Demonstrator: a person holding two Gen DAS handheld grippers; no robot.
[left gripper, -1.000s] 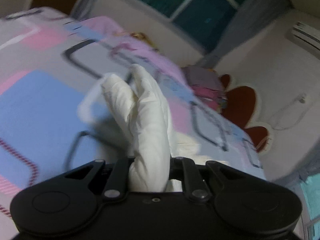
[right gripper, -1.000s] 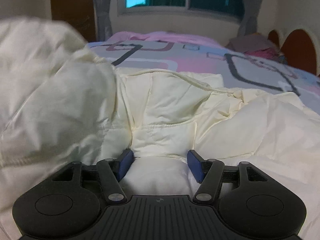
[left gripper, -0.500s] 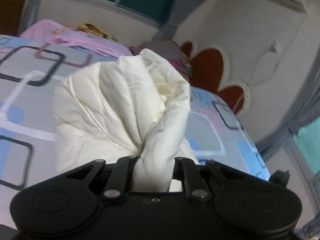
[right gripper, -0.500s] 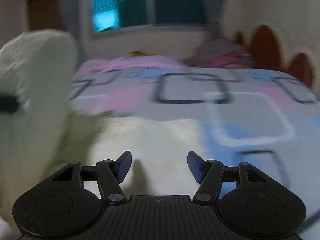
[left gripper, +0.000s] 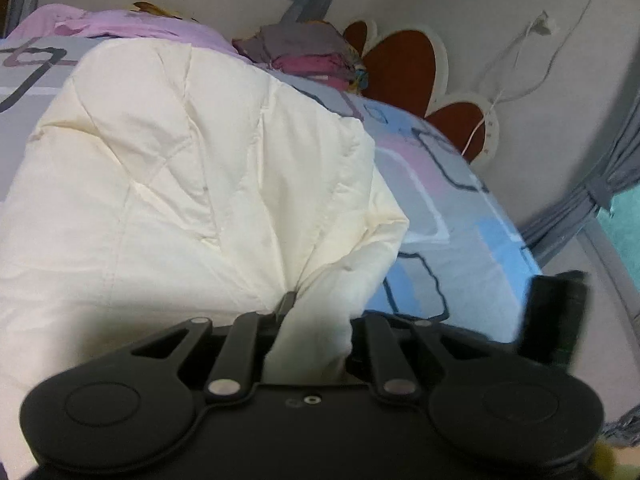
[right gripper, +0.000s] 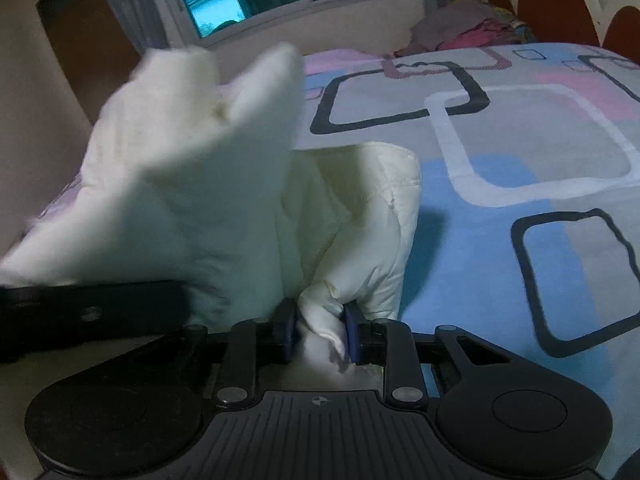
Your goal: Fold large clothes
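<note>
Bed (left gripper: 460, 216), patterned sheet, carries cream quilt (left gripper: 192, 168) bunched in a mound; its long axis cannot be told. Quilt corners stick up in right view (right gripper: 192, 152). Left gripper (left gripper: 310, 320) angled down, jaws clenched on a gathered quilt fold. Right gripper (right gripper: 318, 330) angled down, jaws closing, blue pads (right gripper: 352, 332) pinching a quilt corner.

cream quilted garment (left gripper: 192, 184), bunched, part-folded on bed w/ corners raised.
</note>
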